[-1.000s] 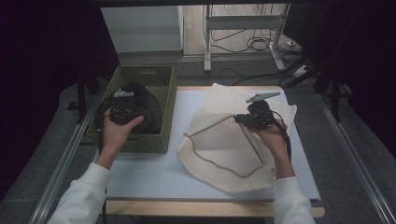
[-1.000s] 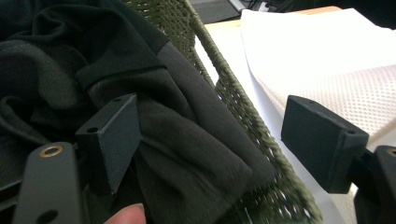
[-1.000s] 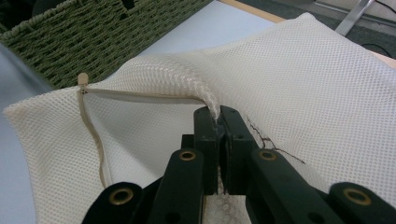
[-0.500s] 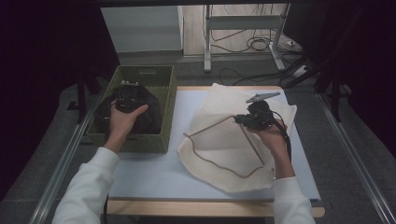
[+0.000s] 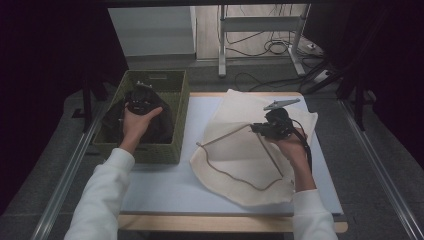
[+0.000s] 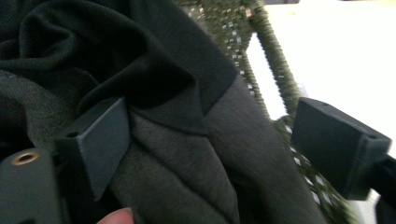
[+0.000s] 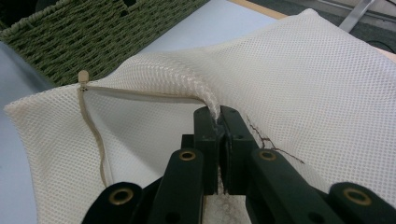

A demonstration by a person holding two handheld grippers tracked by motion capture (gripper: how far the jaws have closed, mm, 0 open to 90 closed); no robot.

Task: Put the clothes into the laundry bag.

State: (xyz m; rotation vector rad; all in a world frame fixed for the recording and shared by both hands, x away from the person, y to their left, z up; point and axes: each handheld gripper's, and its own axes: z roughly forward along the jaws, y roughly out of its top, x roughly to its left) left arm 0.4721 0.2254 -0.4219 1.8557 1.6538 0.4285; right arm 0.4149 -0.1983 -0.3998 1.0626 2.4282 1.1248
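Cream mesh laundry bag [image 5: 260, 150] lies spread across the right half of the table [image 5: 160, 185], its zipper mouth facing the woven green basket [image 5: 177, 120] at the frame's left. The right gripper [image 5: 257, 128] has its jaws pressed together on a fold of the bag's upper layer, lifting the opening. In the basket, the left gripper [image 5: 141, 90] sits over the dark clothes [image 5: 160, 125]; in the left gripper view its jaws stand wide apart around a grey-black fold [image 6: 187, 154], nothing pinched yet. I judge the work barely begun: the bag is held open, but every garment remains in the basket and must still be grasped, carried over and pushed inside.
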